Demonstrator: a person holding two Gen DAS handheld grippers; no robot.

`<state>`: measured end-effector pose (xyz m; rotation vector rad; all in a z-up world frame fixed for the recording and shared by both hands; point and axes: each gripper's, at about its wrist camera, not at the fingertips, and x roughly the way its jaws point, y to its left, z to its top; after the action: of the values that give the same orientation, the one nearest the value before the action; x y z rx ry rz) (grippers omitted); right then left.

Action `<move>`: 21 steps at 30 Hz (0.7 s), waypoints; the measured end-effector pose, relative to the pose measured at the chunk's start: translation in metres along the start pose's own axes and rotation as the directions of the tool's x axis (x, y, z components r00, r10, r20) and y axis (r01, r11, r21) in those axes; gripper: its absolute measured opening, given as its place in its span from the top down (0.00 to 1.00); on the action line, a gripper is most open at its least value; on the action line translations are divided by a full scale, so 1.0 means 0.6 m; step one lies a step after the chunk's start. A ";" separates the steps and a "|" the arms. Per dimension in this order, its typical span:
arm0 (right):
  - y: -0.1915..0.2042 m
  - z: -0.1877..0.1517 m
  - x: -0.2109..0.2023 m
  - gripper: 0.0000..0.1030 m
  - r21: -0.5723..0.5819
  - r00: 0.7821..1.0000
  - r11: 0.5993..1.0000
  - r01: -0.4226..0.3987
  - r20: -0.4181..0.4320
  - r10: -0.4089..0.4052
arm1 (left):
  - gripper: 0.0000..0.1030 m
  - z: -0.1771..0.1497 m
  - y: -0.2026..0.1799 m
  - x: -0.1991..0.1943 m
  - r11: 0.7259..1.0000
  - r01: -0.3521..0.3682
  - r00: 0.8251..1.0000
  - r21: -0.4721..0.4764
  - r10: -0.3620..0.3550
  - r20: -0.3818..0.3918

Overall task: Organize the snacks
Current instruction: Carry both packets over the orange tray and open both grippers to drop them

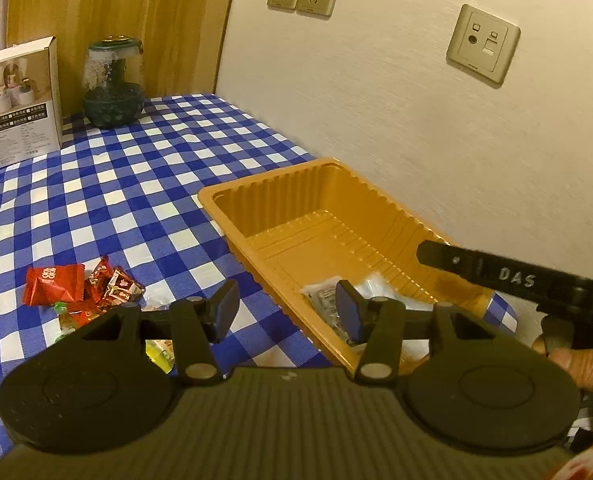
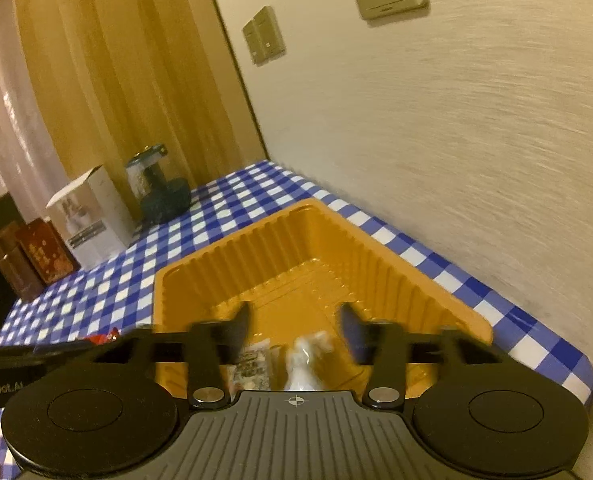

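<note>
An orange plastic tray (image 1: 280, 196) sits on the blue checked tablecloth by the wall; it also shows in the right wrist view (image 2: 296, 240). Clear-wrapped snacks (image 1: 324, 300) lie in its near end, also seen in the right wrist view (image 2: 252, 364). Red snack packets (image 1: 54, 282) lie on the cloth to the tray's left, with a yellow packet (image 1: 160, 354) nearer. My left gripper (image 1: 286, 312) is open and empty over the tray's near left rim. My right gripper (image 2: 296, 332) is open and empty above the tray's near end; its body shows in the left wrist view (image 1: 512, 280).
A white carton (image 1: 22, 102) and a dark green glass jar (image 1: 114, 84) stand at the back left. Brown boxes (image 2: 28, 260) stand beside the carton. The wall with sockets (image 1: 482, 42) runs close along the tray's right side. A wooden panel is behind.
</note>
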<state>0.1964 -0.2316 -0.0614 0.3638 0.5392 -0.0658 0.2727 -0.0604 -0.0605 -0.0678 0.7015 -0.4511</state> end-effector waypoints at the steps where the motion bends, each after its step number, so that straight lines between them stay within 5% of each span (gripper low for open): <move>1: 0.000 0.001 -0.001 0.40 0.001 1.000 1.000 0.001 0.004 -0.001 | 0.52 0.000 0.000 0.000 1.000 -0.001 1.000 0.000 0.001 0.000; 13: 0.019 0.005 -0.011 0.40 -0.016 1.000 1.000 -0.017 0.022 0.018 | 0.52 -0.007 -0.004 0.002 1.000 -0.015 1.000 0.010 0.016 -0.012; 21: 0.055 0.003 -0.014 0.40 -0.061 0.998 0.997 -0.050 0.022 0.051 | 0.41 -0.007 0.015 -0.012 0.997 -0.073 0.997 0.006 0.073 0.000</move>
<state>0.1954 -0.2018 -0.0453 0.3170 0.5074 -0.0050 0.2684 -0.0487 -0.0613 -0.0363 0.7000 -0.3830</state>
